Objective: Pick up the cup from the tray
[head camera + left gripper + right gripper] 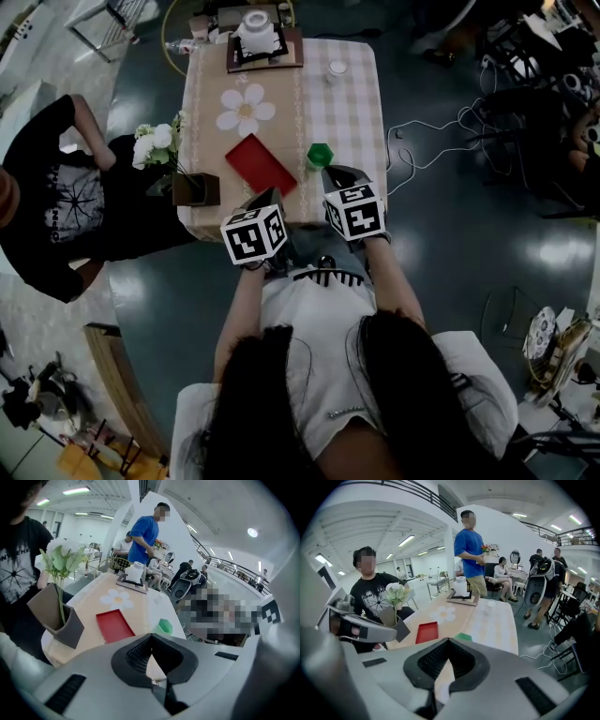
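A green cup (320, 155) stands on the tablecloth just right of a flat red tray (261, 164), near the table's front edge. The left gripper view also shows the cup (165, 626) and the tray (114, 625). In the right gripper view only the top of the cup (464, 637) peeks over the jaws, with the tray (427, 632) to its left. My left gripper (267, 199) hovers at the table's front edge below the tray, jaws together and empty. My right gripper (333, 176) is just short of the cup, jaws shut with nothing between them.
A brown box with white flowers (195, 187) sits at the front left corner. A dark tray with a white pot (264, 52) and a small white cup (337, 68) are at the far end. A person in black (56, 206) sits left; cables (422, 141) lie right.
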`<state>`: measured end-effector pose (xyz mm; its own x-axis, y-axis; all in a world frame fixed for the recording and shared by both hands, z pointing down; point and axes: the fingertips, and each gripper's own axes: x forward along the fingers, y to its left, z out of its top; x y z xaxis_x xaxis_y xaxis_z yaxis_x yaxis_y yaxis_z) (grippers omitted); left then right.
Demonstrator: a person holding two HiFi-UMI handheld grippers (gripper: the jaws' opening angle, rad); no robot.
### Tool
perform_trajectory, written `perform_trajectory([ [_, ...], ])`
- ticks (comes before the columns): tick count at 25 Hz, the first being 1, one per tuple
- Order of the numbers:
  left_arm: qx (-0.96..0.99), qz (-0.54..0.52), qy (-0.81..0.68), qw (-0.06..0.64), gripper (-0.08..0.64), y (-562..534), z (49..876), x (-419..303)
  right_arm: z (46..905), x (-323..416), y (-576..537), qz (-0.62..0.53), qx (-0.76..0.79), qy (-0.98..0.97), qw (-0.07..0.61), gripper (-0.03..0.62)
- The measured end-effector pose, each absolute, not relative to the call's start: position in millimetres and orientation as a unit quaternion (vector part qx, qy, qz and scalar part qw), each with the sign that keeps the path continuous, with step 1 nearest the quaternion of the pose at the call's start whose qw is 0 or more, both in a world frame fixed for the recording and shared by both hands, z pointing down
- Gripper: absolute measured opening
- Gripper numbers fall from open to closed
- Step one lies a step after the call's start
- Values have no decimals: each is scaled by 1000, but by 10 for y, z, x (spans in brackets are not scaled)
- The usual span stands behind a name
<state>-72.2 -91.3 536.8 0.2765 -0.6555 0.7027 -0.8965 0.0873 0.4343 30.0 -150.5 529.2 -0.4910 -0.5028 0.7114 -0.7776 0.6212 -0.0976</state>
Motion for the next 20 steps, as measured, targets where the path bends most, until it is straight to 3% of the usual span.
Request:
perform_trajectory([
  [20,687,131,-582,415,8,-948,5162,-573,5115,248,-1378,166,388,-845,329,9],
])
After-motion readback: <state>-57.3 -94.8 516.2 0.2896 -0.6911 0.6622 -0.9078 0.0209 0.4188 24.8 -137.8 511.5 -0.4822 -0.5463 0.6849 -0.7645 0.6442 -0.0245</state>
